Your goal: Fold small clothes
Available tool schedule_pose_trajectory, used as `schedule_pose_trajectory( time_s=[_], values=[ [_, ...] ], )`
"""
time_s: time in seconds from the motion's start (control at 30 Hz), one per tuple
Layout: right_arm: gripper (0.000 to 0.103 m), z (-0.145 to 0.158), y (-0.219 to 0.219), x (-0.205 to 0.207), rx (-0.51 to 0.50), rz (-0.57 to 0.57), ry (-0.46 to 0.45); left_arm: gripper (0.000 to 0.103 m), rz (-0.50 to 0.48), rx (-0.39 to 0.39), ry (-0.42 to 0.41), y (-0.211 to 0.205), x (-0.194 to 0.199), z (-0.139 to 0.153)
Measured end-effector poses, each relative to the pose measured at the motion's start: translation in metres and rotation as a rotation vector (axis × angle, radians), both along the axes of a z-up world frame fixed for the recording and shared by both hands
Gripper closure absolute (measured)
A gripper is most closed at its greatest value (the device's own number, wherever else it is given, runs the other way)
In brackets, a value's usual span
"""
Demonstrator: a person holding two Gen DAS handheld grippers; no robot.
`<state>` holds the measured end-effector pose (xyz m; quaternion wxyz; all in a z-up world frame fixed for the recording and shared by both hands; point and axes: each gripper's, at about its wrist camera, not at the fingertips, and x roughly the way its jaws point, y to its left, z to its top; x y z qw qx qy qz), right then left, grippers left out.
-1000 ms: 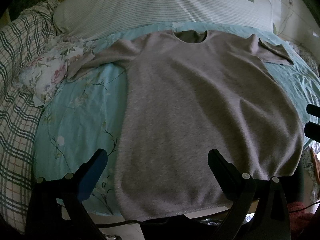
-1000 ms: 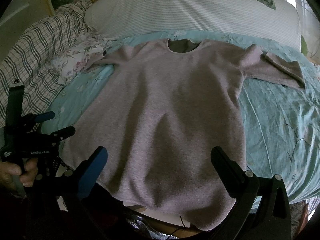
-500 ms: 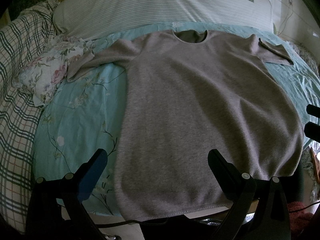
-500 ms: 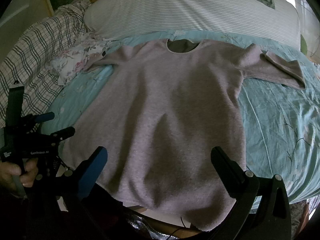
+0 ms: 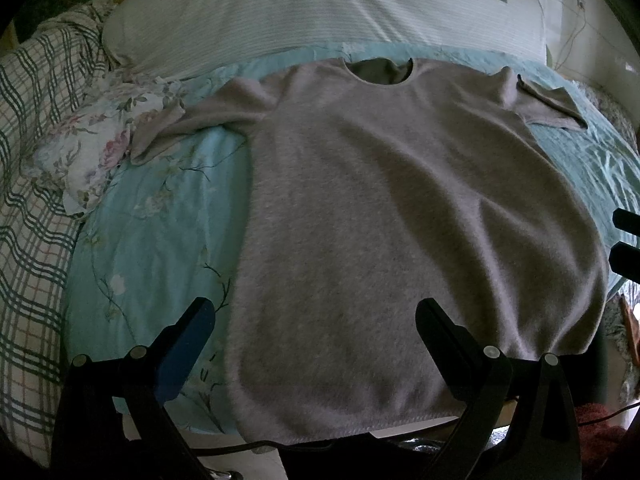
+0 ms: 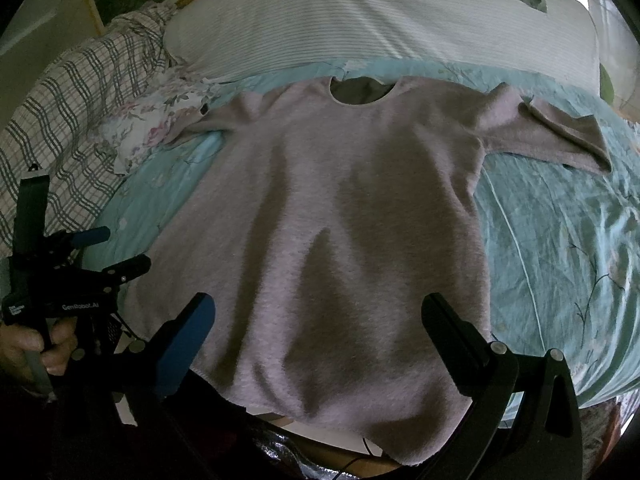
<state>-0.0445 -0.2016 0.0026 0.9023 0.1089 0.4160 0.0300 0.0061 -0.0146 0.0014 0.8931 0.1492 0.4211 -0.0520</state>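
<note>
Grey shirt (image 5: 400,220) flat mid-frame, hem at lower edge; bare turquoise sheet (image 6: 560,240) right. Left gripper (image 5: 312,320), right gripper (image 6: 316,316): both released.

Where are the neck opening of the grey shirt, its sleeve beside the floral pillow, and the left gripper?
neck opening (image 5: 378,73), left wrist view, on the darker inner fabric.
sleeve (image 5: 188,128), left wrist view, middle of the sleeve.
left gripper (image 6: 110,254), right wrist view, midway between its two open fingertips.

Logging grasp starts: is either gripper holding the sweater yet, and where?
Nothing is held. Left gripper and right gripper are open above the sweater's hem.
</note>
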Motion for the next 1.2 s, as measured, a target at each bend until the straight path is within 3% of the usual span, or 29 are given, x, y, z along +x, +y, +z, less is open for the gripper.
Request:
schedule_pose_trajectory(
  time_s=[0.13, 0.37, 0.4, 0.53, 0.7, 0.87, 1.03, 1.2],
  values=[
    [0.000, -0.001, -0.009, 0.002, -0.008, -0.019, -0.045, 0.002, 0.003, 0.034, -0.029, -0.002, 0.005, -0.003],
    [0.000, 0.000, -0.042, 0.010, 0.011, -0.083, -0.095, 0.002, 0.007, 0.003, -0.006, -0.001, 0.017, -0.006],
    [0.000, 0.000, -0.045, 0.013, 0.049, -0.088, -0.080, 0.002, 0.008, 0.002, -0.007, -0.001, 0.018, -0.006],
    [0.001, 0.005, -0.067, 0.021, 0.024, -0.119, -0.091, 0.002, 0.011, 0.001, -0.007, -0.002, 0.024, -0.008],
    [0.019, 0.017, -0.118, 0.042, -0.049, -0.184, -0.127, 0.002, 0.010, 0.001, -0.012, -0.005, 0.038, -0.006],
    [0.029, 0.016, -0.204, 0.096, -0.097, -0.296, -0.115, 0.002, 0.006, 0.000, -0.014, -0.013, 0.059, -0.006],
    [0.029, 0.007, -0.273, 0.159, -0.163, -0.358, -0.062, 0.002, 0.008, -0.006, -0.005, -0.021, 0.080, -0.010],
    [0.029, -0.021, -0.324, 0.219, -0.193, -0.384, 0.028, 0.002, 0.017, -0.014, 0.014, -0.028, 0.101, -0.018]
  ],
)
